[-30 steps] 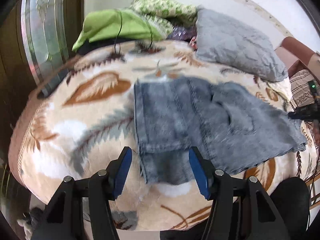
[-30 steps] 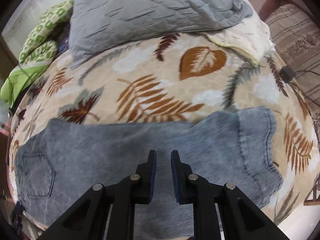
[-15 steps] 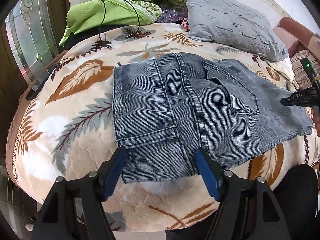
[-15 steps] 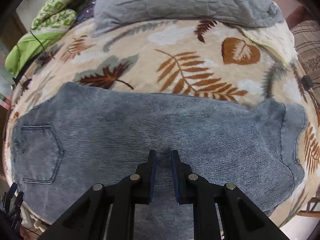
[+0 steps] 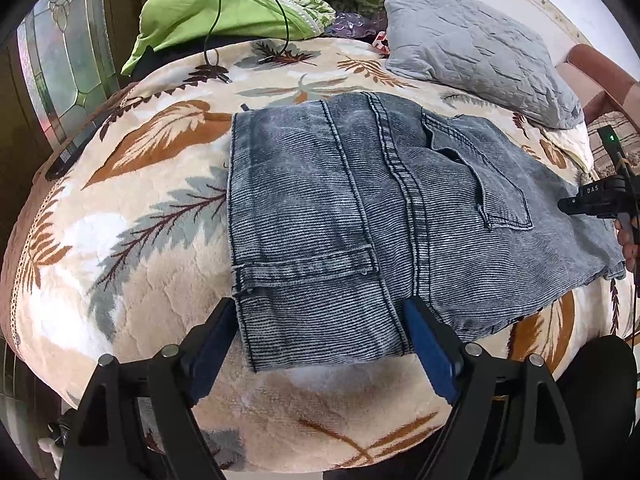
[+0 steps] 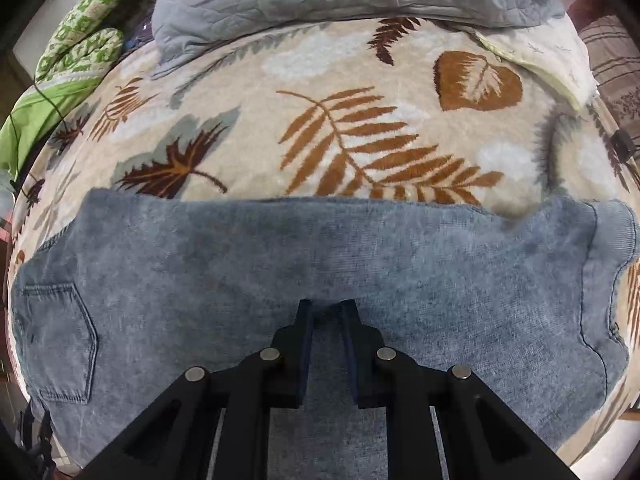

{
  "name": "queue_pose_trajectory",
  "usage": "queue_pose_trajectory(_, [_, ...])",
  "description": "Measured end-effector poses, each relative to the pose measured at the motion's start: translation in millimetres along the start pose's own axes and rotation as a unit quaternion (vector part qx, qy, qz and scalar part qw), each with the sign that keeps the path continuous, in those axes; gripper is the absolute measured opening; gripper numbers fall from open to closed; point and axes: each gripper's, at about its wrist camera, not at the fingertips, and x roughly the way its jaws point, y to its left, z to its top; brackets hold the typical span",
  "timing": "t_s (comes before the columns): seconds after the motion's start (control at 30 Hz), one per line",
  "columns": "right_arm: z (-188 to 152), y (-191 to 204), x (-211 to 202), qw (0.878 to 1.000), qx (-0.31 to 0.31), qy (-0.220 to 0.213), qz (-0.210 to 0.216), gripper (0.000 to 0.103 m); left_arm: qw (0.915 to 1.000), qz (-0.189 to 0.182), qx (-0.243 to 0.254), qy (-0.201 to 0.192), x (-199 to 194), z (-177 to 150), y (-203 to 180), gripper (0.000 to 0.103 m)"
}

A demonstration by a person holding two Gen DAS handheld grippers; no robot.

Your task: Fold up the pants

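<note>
Grey-blue denim pants [image 5: 360, 216] lie flat on a leaf-patterned blanket [image 5: 132, 216], waistband end nearest my left gripper, back pocket [image 5: 476, 176] up. My left gripper [image 5: 320, 344] is open, its blue pads on either side of the near waist corner, just above the cloth. In the right wrist view the pants [image 6: 280, 264] stretch across the frame. My right gripper [image 6: 326, 312] is nearly closed with a narrow gap, over the middle of the pants; I cannot see cloth pinched between the pads. It also shows at the left wrist view's right edge [image 5: 592, 200].
A grey quilted pillow [image 5: 472, 44] and green bedding [image 5: 224, 8] with a black cable lie at the far side of the bed. A window [image 5: 60, 68] stands at the left. The bed's near edge drops off below my left gripper.
The left gripper has opened wider and moved closer to the waist corner. The right wrist view shifted along the pants, and the pants now lie flatter and more spread out.
</note>
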Motion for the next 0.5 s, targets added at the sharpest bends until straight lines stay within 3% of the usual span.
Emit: queue_pose_trajectory(0.5, [-7,-13,-2,0.999,0.017,-0.011,0.027,0.018,0.9998,0.001,-0.017,0.013,8,0,5,0.101])
